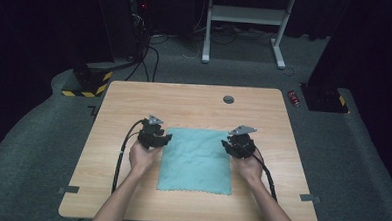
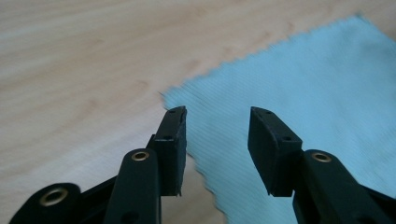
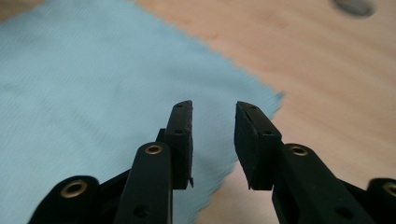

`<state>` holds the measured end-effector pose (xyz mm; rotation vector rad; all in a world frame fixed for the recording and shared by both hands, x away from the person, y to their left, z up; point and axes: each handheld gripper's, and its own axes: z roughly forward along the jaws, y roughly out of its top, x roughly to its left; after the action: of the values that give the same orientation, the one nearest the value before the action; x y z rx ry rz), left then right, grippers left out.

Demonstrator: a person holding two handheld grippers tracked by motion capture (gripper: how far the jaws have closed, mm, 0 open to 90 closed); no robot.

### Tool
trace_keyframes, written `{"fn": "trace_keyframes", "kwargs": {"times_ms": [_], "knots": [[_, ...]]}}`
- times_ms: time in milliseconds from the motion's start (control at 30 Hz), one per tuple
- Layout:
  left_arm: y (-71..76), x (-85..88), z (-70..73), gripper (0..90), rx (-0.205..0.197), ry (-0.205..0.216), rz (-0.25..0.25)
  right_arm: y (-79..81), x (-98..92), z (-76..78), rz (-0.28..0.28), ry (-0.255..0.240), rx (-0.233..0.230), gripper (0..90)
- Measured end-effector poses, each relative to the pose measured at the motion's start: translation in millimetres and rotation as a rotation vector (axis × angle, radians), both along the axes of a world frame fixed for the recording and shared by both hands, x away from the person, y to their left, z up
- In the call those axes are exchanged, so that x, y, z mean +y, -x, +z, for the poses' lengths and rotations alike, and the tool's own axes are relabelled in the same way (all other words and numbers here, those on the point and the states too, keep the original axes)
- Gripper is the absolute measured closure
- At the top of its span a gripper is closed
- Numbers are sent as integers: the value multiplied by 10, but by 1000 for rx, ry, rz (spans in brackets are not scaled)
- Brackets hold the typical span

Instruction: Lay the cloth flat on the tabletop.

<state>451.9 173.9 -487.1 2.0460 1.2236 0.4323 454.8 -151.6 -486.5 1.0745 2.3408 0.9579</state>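
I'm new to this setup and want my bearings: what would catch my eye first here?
The light blue cloth lies flat in the middle of the wooden table, the one bright thing there. At its two far corners sit the left claw and the right claw, each in a hand. Both claws stand open over a corner, with nothing pinched between their jaws.
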Motion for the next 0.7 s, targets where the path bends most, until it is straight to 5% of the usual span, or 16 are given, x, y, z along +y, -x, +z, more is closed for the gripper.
{"fn": "trace_keyframes", "kwargs": {"times_ms": [133,333,433,567,700], "knots": [[176,-80,-92,560,13,-21,-51,206,44,-153,31,-10,45,657],[321,-56,-204,545,26,-55,-59,394,25,-248,40,0,44,629],[349,-22,-238,545,29,-115,-50,423,-10,-278,37,39,44,611],[434,57,-235,563,34,-80,-25,426,-109,-267,18,27,57,646],[675,45,-185,561,22,-24,-76,599,-152,-192,60,-5,40,681]]}}
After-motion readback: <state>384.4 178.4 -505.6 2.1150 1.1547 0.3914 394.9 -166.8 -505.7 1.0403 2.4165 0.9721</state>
